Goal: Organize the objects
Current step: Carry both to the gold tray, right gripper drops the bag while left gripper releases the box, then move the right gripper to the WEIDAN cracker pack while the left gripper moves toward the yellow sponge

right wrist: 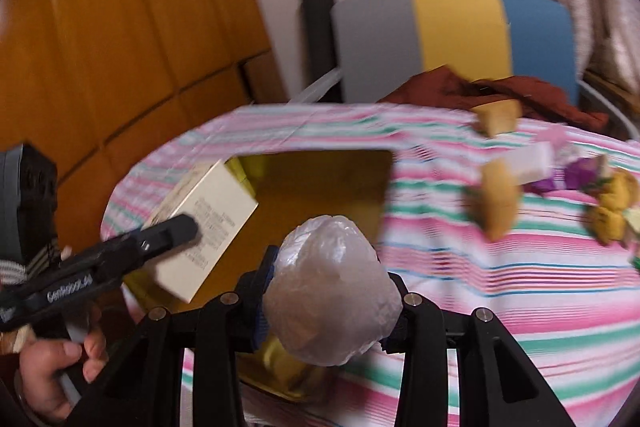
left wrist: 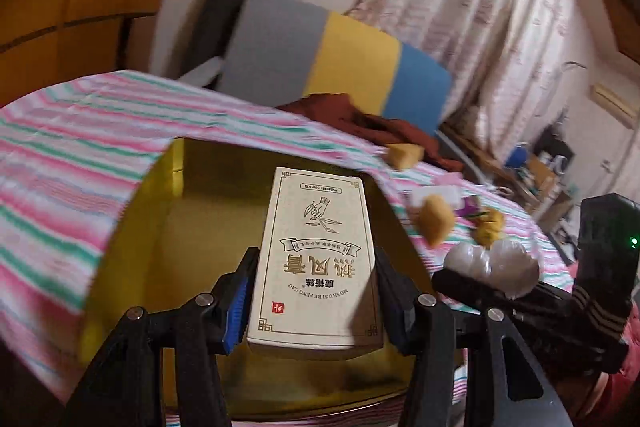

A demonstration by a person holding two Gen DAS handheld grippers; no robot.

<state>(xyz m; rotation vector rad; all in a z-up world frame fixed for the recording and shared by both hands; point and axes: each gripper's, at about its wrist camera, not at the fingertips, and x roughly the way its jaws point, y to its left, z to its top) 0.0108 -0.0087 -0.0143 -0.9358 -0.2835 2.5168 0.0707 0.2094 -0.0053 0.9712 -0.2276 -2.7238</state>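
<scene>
Both grippers are gripping cargo over the gold tray (left wrist: 132, 211) (left gripper (left wrist: 316, 291) box (left wrist: 316, 247), right gripper (right wrist: 328, 303) wrapped lump (right wrist: 332, 291)), risking collision.

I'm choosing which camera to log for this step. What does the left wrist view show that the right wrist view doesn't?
Only the left wrist view shows the printed front of the cream box, with its gold characters and plant drawing, and an air conditioner on the far wall.

Only the right wrist view shows the person's hand and the box's small-print face.

Both show the left gripper shut on the box, the right gripper shut on the plastic-wrapped lump, the gold tray and the striped cloth.
</scene>
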